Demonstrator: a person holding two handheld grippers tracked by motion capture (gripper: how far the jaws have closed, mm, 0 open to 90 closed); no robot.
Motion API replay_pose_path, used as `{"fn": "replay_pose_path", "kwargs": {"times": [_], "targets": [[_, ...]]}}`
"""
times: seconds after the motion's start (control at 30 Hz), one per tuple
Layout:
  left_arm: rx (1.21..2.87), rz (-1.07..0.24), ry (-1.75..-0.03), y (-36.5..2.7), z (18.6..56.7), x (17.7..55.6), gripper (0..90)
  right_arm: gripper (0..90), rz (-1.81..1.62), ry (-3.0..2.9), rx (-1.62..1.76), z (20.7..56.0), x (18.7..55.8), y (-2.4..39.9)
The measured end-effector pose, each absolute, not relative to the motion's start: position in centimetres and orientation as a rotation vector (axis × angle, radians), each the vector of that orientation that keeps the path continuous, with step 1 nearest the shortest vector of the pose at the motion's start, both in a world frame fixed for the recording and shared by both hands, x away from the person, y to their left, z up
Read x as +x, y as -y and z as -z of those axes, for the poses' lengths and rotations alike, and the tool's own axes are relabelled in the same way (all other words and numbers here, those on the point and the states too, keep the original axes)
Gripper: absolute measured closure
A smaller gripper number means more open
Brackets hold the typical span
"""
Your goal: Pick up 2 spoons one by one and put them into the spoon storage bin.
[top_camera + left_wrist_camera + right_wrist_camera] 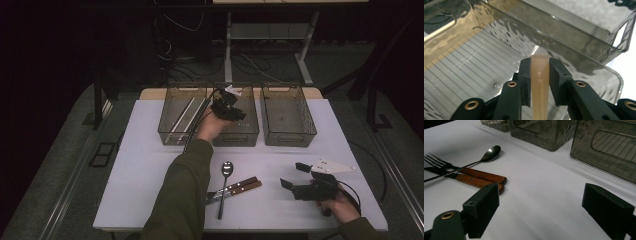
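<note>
White table [150, 150]: left gripper [540, 72] pinches a tan handle [540, 82] over the middle bin [247, 131]; right gripper [544, 212] spread.

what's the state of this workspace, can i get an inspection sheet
surface: white table, clean where bare
job's things: tan flat handle stamped NS, held over the middle bin
clutter: spoon lying across a wooden-handled fork and knife; pale sticks in the left bin; right bin, nothing seen inside
grippers: left gripper fingers close on the handle; right gripper fingers wide apart, low over the table
cables: gripper cable along the left forearm; floor cables behind the table
surroundings: dark room, desk legs behind
</note>
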State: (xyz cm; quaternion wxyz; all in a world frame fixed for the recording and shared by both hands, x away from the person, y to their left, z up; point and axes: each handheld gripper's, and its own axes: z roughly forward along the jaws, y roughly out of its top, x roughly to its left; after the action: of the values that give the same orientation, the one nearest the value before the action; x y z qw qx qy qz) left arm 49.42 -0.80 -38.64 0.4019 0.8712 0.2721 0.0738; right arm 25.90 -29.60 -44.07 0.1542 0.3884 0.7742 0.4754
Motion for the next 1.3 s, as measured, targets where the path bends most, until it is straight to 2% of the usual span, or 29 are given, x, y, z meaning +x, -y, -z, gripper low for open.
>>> {"fn": "replay_pose_path", "kwargs": {"times": [0.1,0.3,0.47,0.63,0.87,0.97,1.3], "targets": [[2.198,-0.202,-0.681,0.9,38.5,49.2,57.3,14.4,-1.358,-2.220,1.109,44.1,25.9,29.6],[2.167,-0.198,-0.640,0.4,37.4,48.3,45.4,14.4,-1.358,-2.228,1.108,44.1,25.9,29.5],[2.143,-0.189,-0.637,0.1,36.5,46.2,38.4,14.4,-1.351,-2.238,1.091,44.0,26.0,29.5],[2.105,-0.185,-0.631,-0.6,36.0,44.1,36.0,14.4,-1.341,-2.246,1.087,44.0,25.9,29.3],[2.119,-0.159,-0.604,-1.7,36.2,41.5,36.9,14.4,-1.338,-2.244,1.094,44.1,26.0,29.4],[2.130,-0.147,-0.576,-2.3,36.5,40.6,40.4,14.4,-1.333,-2.246,1.096,44.1,26.0,29.4],[2.108,-0.098,-0.572,-4.2,37.9,37.6,61.8,14.4,-1.329,-2.247,1.097,44.2,26.1,29.4]]}}
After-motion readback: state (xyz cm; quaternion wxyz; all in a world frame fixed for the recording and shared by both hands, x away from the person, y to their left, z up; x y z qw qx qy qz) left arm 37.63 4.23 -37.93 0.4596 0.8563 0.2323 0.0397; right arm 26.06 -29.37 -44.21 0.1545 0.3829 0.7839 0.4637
